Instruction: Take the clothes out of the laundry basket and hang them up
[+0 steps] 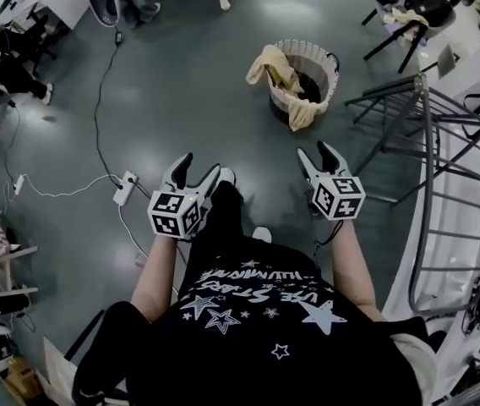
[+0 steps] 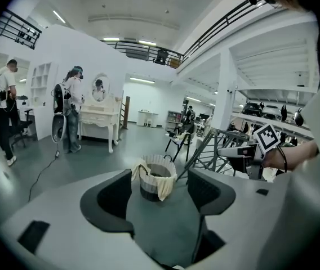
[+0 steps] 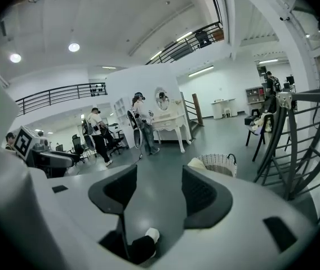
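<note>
A round white laundry basket [image 1: 314,68] stands on the grey floor ahead of me, with pale yellow clothes [image 1: 272,68] draped over its rim. In the left gripper view the basket [image 2: 156,177] shows straight ahead between the jaws. In the right gripper view the basket [image 3: 219,163] sits to the right of the jaws. My left gripper [image 1: 198,174] is open and empty, well short of the basket. My right gripper [image 1: 320,157] is open and empty too, level with the left. A grey metal drying rack [image 1: 443,167] stands at the right.
A white power strip with its cable [image 1: 124,188] lies on the floor left of my left gripper. A black chair with cloth on it [image 1: 409,15] stands at the far right. Other people [image 2: 72,108] stand by a white dressing table [image 2: 99,120]. My feet [image 1: 226,178] are between the grippers.
</note>
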Available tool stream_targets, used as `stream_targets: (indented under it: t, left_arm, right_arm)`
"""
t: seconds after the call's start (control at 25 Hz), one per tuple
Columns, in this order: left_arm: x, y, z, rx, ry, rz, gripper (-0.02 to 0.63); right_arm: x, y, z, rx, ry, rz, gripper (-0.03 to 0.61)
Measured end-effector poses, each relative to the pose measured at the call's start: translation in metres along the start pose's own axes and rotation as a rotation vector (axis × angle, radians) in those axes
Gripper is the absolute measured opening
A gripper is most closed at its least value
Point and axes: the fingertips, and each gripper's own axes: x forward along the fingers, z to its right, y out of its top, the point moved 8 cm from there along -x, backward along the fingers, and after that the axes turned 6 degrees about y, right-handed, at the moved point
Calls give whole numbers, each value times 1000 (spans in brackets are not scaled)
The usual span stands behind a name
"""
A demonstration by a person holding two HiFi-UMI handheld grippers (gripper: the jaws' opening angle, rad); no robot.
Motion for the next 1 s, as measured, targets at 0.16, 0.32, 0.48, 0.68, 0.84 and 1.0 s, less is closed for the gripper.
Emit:
stream_targets:
  t: [0.16,0.32,0.48,0.68,0.84,1.0]
  left_arm:
    - [49,14,-27,0,-36,-7,316]
    - [111,37,-62,-1,-82,-5,316]
    - [178,63,-103,6,-111,-17,314]
    - [239,82,-159,-19,-152,-67,315]
    - [275,87,-203,1,-168,-102,316]
    - [293,85,-243,-38,-163,-126,316]
  right_arm:
    - [30,6,14,10,-47,-19,249]
    - [76,24,33,13,-92,-35,249]
    - [139,56,51,-14,-119,-81,249]
    - [228,89,58,-34,-122,-151,249]
    - [294,104,59,-82,-106,-214,249]
    - [344,115,56,-99,-99,-266,249]
